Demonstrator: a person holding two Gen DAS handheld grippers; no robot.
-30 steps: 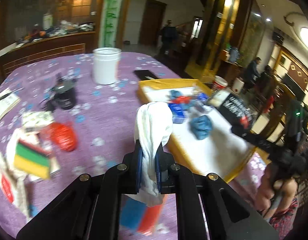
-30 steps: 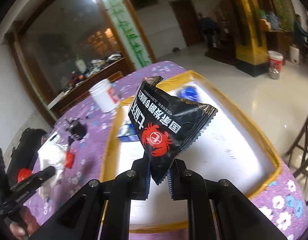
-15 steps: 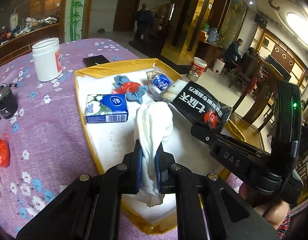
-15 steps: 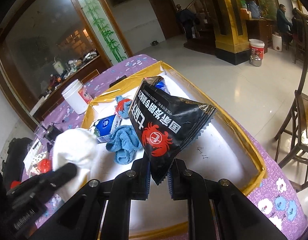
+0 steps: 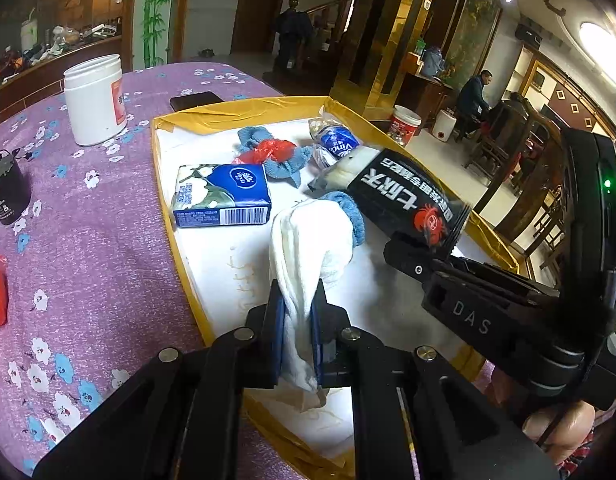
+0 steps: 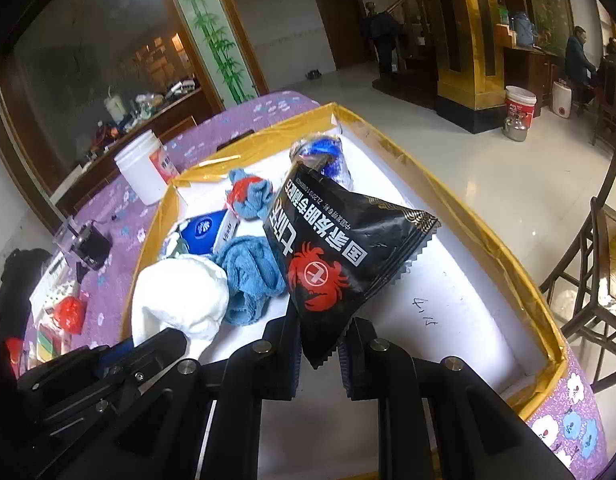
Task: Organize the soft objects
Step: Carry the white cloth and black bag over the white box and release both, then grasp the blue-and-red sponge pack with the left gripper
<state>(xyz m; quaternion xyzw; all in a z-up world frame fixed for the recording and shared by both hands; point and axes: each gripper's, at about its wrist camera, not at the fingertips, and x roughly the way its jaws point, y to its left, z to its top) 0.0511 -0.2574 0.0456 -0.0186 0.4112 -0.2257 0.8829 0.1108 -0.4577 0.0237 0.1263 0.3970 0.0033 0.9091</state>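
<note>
Purple floral table (image 5: 88, 248) bearing a yellow-rimmed tray (image 5: 244, 114). Over the tray's white floor, a black crab-print pouch (image 6: 340, 256) pinched at its lower corner between the right gripper's (image 6: 319, 354) jaws; beside it, a white cloth (image 5: 308, 248) clamped between the left gripper's (image 5: 297, 334) jaws. Lying in the tray: tissue pack (image 5: 222, 196), blue rag (image 6: 248, 276), blue-and-red bundle (image 5: 274, 154), blue packet (image 5: 336, 144). On the table outside the tray, a white jar (image 5: 95, 98).

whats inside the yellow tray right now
Lying in the yellow tray: tissue pack, blue cloth with red bag, blue wrapper, second blue cloth. The held white cloth and black packet cover the floor beneath.
</note>
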